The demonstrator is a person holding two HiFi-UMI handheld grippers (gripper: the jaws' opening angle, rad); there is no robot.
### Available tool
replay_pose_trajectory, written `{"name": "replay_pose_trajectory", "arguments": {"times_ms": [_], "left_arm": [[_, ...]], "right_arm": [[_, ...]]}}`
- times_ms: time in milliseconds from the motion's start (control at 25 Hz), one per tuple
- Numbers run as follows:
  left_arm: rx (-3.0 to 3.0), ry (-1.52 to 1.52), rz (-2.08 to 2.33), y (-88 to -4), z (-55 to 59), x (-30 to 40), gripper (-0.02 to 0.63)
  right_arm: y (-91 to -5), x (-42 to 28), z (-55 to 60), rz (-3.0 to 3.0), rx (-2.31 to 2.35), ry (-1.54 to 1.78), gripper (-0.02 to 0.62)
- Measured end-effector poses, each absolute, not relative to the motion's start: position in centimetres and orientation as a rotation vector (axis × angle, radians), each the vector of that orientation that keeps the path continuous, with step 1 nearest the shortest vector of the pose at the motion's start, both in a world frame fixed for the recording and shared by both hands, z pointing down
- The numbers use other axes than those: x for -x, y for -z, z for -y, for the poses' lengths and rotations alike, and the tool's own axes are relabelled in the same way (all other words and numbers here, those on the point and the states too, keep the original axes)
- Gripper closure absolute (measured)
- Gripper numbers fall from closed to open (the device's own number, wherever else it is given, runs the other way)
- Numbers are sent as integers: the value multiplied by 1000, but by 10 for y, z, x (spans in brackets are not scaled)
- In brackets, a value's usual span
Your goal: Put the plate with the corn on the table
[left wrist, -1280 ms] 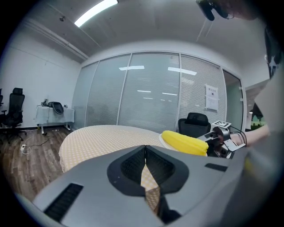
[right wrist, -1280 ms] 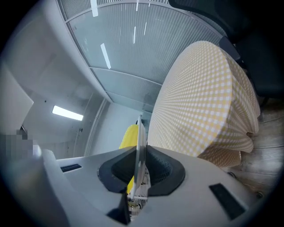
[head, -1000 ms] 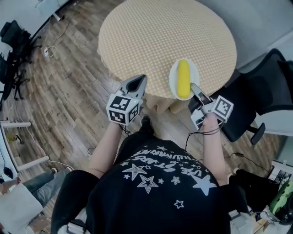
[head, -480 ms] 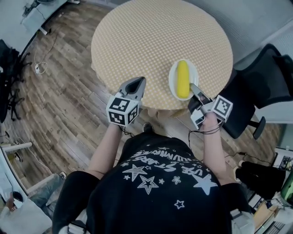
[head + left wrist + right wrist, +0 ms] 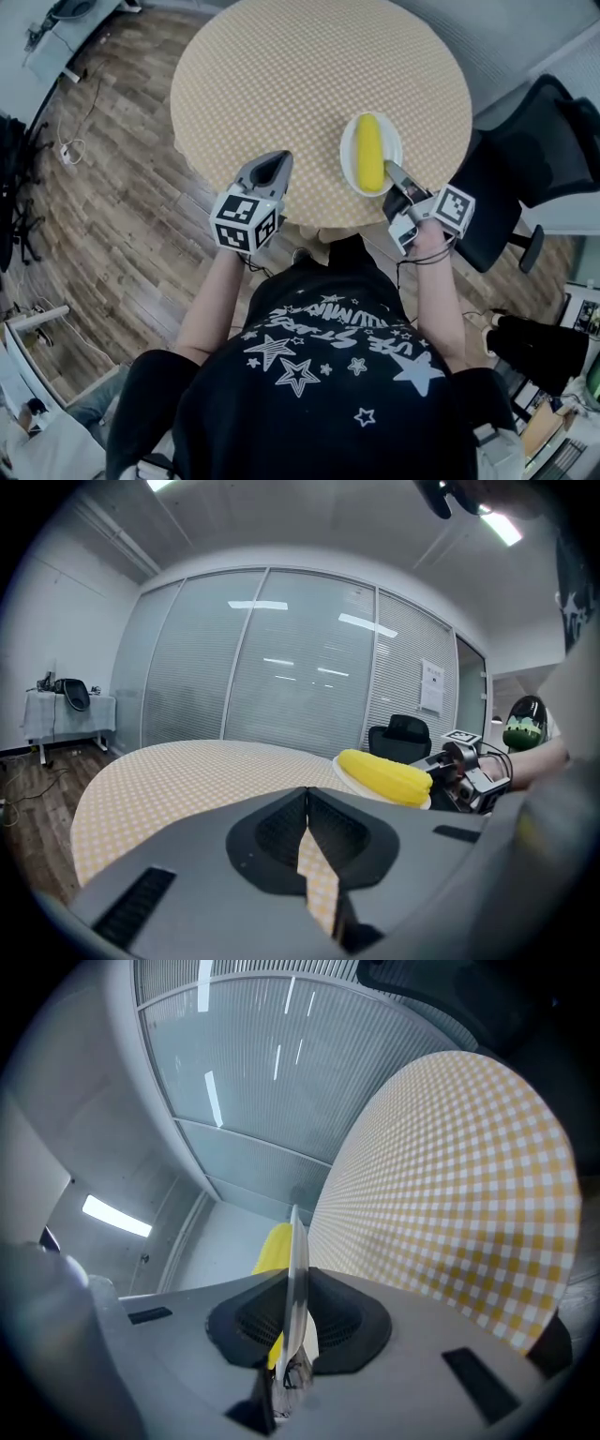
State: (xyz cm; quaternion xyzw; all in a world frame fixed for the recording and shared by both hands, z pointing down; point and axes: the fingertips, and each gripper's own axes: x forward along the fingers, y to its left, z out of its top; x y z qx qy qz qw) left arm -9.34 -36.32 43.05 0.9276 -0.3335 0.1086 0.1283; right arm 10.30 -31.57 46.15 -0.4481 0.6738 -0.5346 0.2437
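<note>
Jaws of right gripper (image 5: 394, 175) pinch near rim of white plate (image 5: 350, 159); plate shows edge-on between them in right gripper view. Corn (image 5: 369, 165) lies on plate, long axis pointing away from person, roughly in line with jaws. Plate is over near right part of round checked desk (image 5: 281, 84); contact unclear. Left gripper (image 5: 272, 167) empty, jaws pressed together, at desk's near edge, well left of plate.

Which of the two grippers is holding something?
The right gripper, clamped on the rim of the white round plate with the yellow corn cob; the left gripper is shut, empty.
</note>
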Motion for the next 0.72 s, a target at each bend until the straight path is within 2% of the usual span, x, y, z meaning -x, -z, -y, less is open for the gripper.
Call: {"name": "replay_pose_trajectory", "arguments": {"times_ms": [720], "left_arm": [[-2603,-372,1136,-445,465,35,598]], "right_arm": [[-506,-155,439,-1933,1118,1557,549]]}}
